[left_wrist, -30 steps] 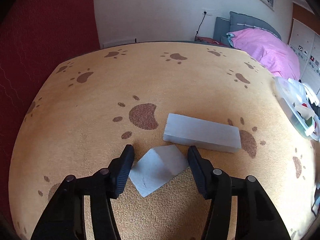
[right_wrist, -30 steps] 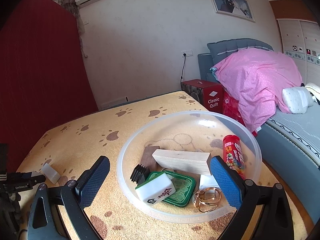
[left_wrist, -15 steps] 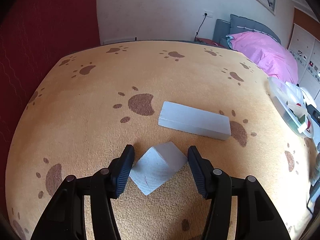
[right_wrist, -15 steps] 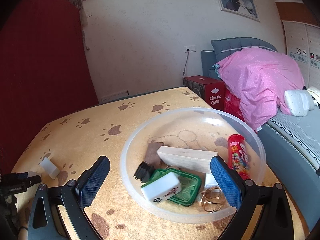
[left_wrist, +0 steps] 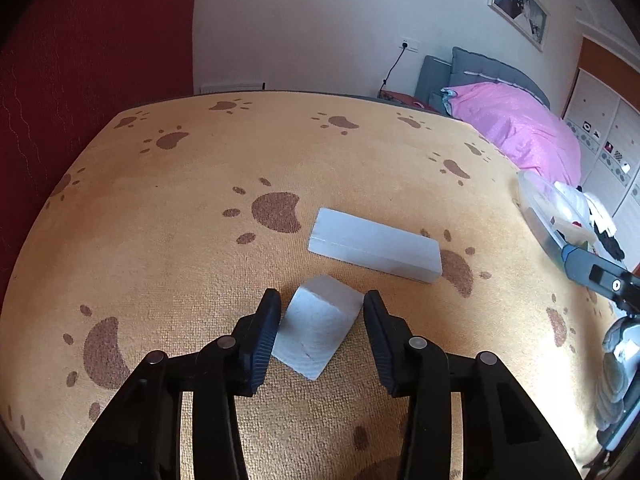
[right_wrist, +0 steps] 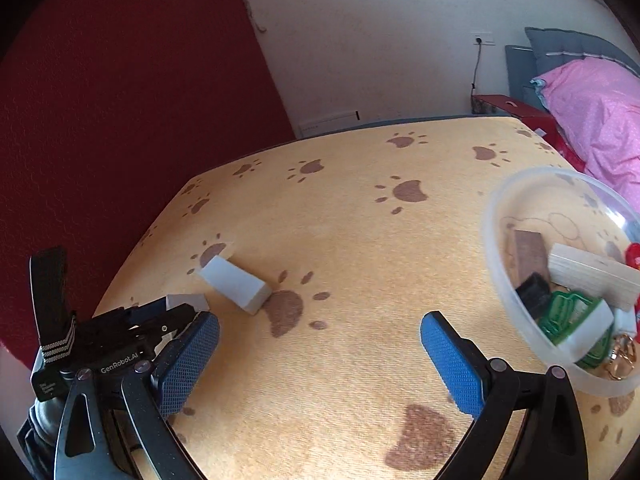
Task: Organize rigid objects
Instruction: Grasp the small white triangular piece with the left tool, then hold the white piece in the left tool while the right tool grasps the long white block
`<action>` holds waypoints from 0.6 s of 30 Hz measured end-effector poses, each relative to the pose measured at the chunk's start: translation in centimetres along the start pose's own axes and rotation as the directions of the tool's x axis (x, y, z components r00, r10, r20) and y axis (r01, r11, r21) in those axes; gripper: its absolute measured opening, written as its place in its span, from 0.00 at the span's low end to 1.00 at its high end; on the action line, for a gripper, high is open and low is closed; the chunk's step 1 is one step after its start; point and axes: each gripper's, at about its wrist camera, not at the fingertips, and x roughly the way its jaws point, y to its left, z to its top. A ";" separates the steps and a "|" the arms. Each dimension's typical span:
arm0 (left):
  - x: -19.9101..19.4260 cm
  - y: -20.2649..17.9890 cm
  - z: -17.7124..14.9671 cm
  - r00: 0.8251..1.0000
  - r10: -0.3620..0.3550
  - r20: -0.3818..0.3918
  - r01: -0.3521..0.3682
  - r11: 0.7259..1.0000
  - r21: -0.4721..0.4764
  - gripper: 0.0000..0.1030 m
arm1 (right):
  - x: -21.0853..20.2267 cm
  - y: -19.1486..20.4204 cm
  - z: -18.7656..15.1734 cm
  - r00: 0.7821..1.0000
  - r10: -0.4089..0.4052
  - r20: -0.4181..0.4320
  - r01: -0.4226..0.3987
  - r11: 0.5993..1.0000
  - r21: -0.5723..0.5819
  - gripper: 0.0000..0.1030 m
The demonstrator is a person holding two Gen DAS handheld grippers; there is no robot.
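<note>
Bowl [right_wrist: 496, 240] at right holds several items; two white blocks remain. Left gripper [left_wrist: 320, 320], closing, brackets cube [left_wrist: 318, 328] without clear contact; right gripper [right_wrist: 320, 344] spread, empty.

In the right wrist view, the clear bowl [right_wrist: 494, 216] runs off the right edge, so its far side and part of its contents are lost. A red item [right_wrist: 633, 254] inside shows only a sliver. The left gripper [right_wrist: 176, 312] covers most of the small white block [right_wrist: 185, 301]. In the left wrist view, the bowl's contents are too small and edge-distorted to identify.
</note>
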 end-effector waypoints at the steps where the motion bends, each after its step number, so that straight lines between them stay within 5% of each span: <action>1: -0.2 0.1 0.0 1.000 0.003 0.009 -0.002 1.000 -0.007 0.37 | 0.5 0.7 0.1 1.000 0.016 -0.021 -0.017 1.000 -0.003 1.00; 7: -2.1 1.2 0.2 0.996 0.040 0.075 -0.035 0.997 -0.063 0.34 | 3.9 3.5 0.3 0.986 0.085 -0.142 -0.079 0.996 0.048 1.00; 18: -4.8 5.5 0.8 0.975 0.152 0.160 -0.111 0.965 -0.237 0.34 | 8.8 6.6 1.7 0.989 0.025 -0.147 -0.016 0.998 0.063 1.00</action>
